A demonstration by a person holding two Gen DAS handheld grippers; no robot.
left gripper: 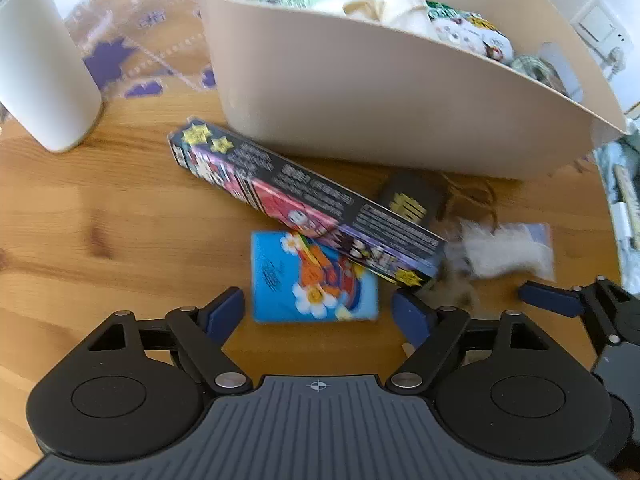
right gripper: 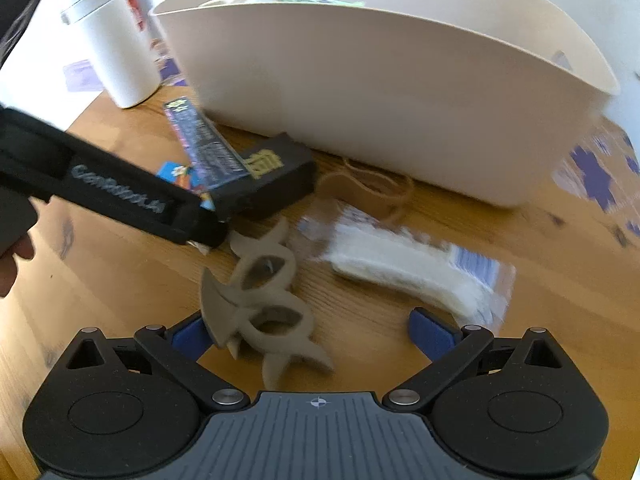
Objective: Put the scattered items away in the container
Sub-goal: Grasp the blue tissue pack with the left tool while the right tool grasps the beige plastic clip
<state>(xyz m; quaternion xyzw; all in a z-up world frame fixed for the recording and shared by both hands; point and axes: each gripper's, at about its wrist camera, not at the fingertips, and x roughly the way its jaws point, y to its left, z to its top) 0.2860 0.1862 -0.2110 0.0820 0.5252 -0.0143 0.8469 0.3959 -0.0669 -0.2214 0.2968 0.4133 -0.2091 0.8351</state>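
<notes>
The left claw is wide open and holds nothing. It hangs over a small blue packet with flowers on it, which lies flat on the wooden table between the two blue fingers. They do not touch it.

A long dark box with stars lies tilted, with one end resting on the blue packet. Beside its other side sits a small black box with yellow print. Behind these stands the big cream basket, already holding some packets and a cloth. A white cup stands near the far edge of the table, next to the basket.

The right claw is open too and grips nothing. A grey toy with rings and spikes lies on the table, with one end between its fingers, close to the left one. I cannot tell if it touches. A clear bag with white stuff lies just beside the toy, in front of the basket. Some brown string lies near the basket wall.
</notes>
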